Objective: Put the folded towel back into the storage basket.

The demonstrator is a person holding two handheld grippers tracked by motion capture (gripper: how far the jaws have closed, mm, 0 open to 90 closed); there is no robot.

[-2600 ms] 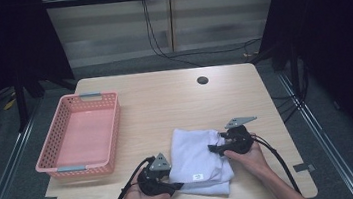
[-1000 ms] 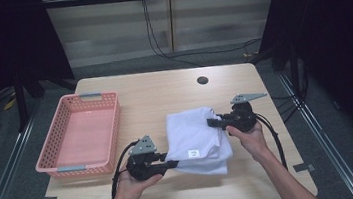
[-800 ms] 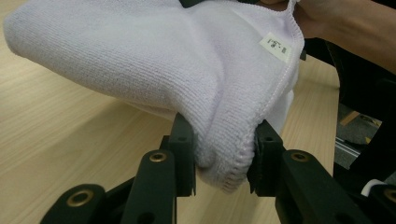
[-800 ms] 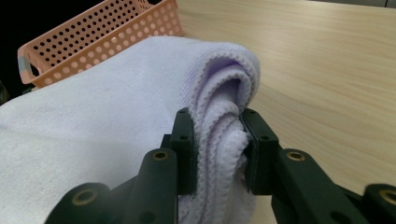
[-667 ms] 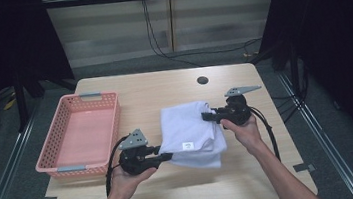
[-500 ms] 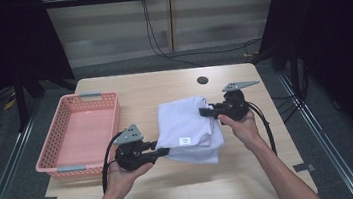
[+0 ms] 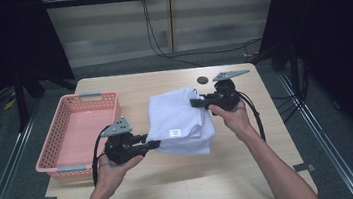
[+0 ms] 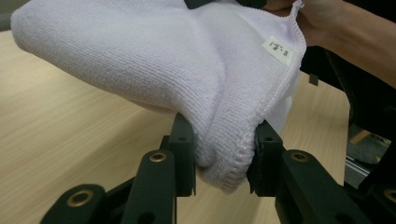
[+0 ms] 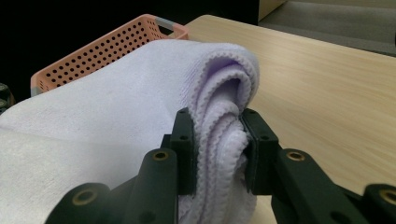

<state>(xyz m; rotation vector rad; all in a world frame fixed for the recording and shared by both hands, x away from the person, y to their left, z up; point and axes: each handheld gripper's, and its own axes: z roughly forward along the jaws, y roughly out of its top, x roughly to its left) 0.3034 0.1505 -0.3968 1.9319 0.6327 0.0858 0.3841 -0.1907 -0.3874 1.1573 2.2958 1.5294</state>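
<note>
Wooden table point(image 7: 184, 189) under dark surroundings carries a pink basket point(image 7: 75, 133) at its left side; right of the basket, a folded white towel point(image 7: 179, 122) hangs lifted between two grippers, the left gripper point(image 7: 150, 144) pinching its near corner, the right gripper point(image 7: 196, 103) clamped on its bunched far edges

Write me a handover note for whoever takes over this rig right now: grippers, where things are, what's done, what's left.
Left gripper: shut on the near left end of the folded white terry towel.
Right gripper: shut on the towel's far right edge, layers bunched between its jaws.
Towel: folded, held between both grippers above the light wooden table, just right of the pink perforated plastic basket.
Done: towel folded and gripped.
Left, probably: carry it over the basket, lower it in, open both grippers.
</note>
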